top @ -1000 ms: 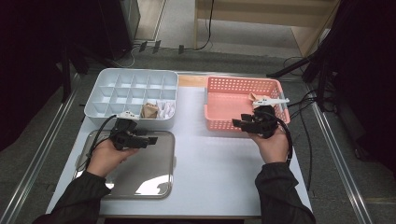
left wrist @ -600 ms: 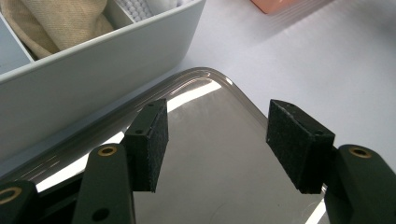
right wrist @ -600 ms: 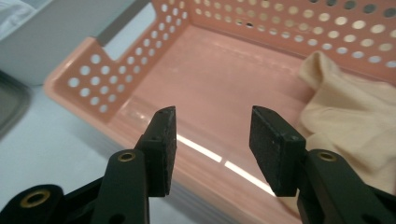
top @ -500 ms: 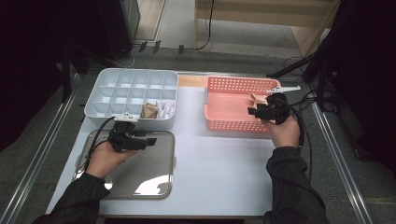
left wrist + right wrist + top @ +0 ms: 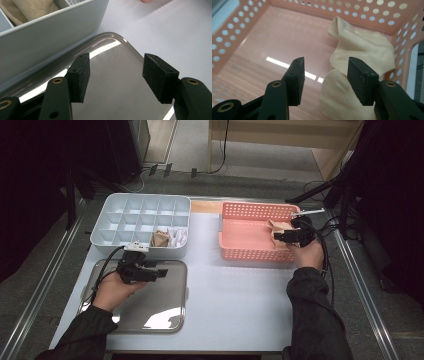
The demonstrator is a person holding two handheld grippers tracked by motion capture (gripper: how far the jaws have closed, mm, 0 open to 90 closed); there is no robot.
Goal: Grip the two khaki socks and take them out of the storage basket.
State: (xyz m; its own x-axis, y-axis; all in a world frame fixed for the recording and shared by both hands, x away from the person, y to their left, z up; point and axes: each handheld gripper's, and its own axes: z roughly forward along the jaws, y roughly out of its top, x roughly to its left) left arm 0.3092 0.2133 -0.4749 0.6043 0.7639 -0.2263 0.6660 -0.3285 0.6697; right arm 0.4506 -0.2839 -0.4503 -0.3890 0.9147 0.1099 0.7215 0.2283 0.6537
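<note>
Two grippers are at work on the table (image 5: 240,290), and we take them from left to right. At about eight o'clock in the high view, the left gripper (image 5: 161,272) hangs over the metal tray (image 5: 165,315), and its own view shows the jaws set wide apart with nothing between them, above the tray's shiny corner. Just beyond it, toward eleven o'clock, we see the white divided box (image 5: 115,215), with a tan cloth (image 5: 160,238) in one of its near compartments and a pale item beside it. Moving right, the pink perforated basket (image 5: 250,227) sits at about two o'clock. The right gripper (image 5: 276,237) reaches into the basket's right end. In its own view the jaws stand apart, holding nothing, poised just above the cream sock (image 5: 362,50), which lies crumpled against the basket's right wall and far corner.
</note>
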